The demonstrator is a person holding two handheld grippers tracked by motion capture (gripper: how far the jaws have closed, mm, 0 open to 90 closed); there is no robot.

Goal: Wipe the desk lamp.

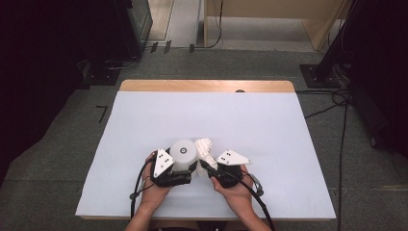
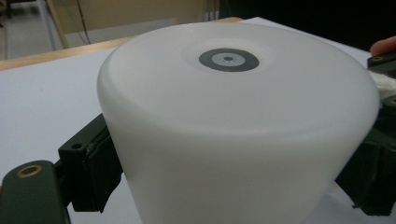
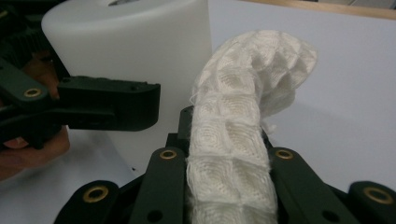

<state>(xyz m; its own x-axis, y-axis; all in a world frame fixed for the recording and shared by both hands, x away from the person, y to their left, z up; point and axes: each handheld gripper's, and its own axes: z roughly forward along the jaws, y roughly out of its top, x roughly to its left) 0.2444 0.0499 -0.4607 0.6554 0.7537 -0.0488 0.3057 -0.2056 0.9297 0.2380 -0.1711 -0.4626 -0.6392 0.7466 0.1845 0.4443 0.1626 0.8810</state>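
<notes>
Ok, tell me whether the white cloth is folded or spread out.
Folded: the cloth stands bunched in a narrow strip between the right gripper's fingers, beside the white tub.

Even overhead light, dark room edges, soft focus up close.
</notes>
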